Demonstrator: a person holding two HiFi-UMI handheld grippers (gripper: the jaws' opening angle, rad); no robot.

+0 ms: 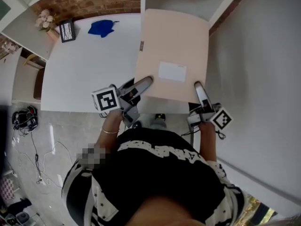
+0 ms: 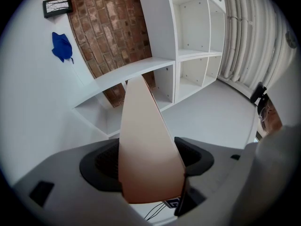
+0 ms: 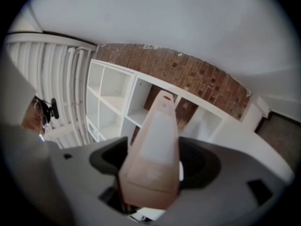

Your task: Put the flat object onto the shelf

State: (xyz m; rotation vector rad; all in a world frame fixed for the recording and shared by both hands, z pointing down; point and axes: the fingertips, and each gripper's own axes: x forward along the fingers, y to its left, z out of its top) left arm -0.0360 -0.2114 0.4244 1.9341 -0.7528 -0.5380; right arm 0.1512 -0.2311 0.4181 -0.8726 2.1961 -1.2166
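Observation:
A flat beige cardboard envelope [image 1: 171, 46] with a white label is held level in front of me, over the right end of the white table [image 1: 89, 65]. My left gripper [image 1: 145, 82] is shut on its near left edge and my right gripper [image 1: 198, 86] on its near right edge. The left gripper view shows the envelope [image 2: 143, 140] edge-on between the jaws of the left gripper [image 2: 146, 160]. It also runs out from the right gripper [image 3: 155, 166], where the envelope [image 3: 157, 145] shows its label. The white cube shelf [image 2: 188, 55] [image 3: 117, 98] stands ahead.
On the table lie a blue cloth [image 1: 102, 27], a small black picture frame [image 1: 67, 30] and a pot of pale flowers [image 1: 45, 19]. Brick wall [image 2: 117, 27] shows behind the shelf. Cables [image 1: 23, 117] lie on the floor at the left.

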